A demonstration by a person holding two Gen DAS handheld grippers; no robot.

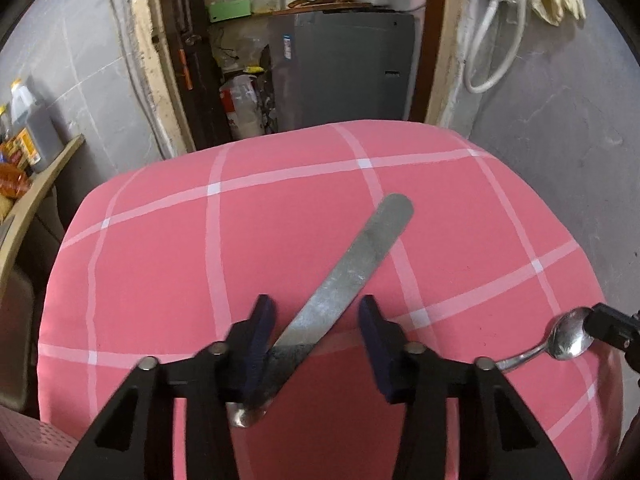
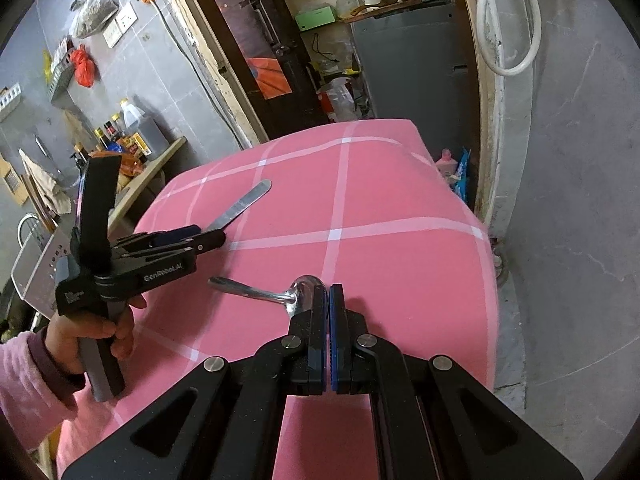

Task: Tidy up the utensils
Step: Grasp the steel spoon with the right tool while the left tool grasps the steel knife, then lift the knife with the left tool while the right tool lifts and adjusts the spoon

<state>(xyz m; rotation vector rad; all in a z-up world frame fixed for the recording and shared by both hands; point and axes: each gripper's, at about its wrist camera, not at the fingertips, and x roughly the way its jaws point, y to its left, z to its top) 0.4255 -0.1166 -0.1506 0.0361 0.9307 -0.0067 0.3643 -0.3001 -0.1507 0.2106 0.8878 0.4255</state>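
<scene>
— Since both tongs are over the counter [image 1: 160, 260], which one has a utensil?

— Start with the left tongs [image 1: 316, 308]. They stand partly apart and straddle a long metal utensil [image 1: 348, 276] with a flat, dull handle. That handle runs from the near left, between the two fingers, out to the far right across the pink checked cloth [image 1: 460, 208].

— Are they squeezing it?

— No. The left pad [image 1: 262, 332] lies against the handle's edge, but the right pad [image 1: 372, 328] stands clear of it, with pink cloth showing in the gap. A small shiny rounded end of the utensil peeks out under the left finger, at the near side.

— And the right tongs [image 2: 329, 288]?

— Closed, the two blue pads pressed flat together. A shiny spoon [image 2: 248, 290] sits at their tip: its bowl is right against the outer side of the left finger, and its curved handle points away to the left.

— Is the spoon pinched?

— I cannot tell. The finger hides the bowl's edge, so the bowl is touching the tongs, but a grip is not visible.

— Where do the two utensils lie relative to each other?

— The long utensil is toward the left side of the counter, the spoon nearer the middle, well apart from it. A hand [image 2: 80, 332] in a fuzzy pink sleeve [image 2: 24, 380] holds the left tool's grip at the near left.
</scene>
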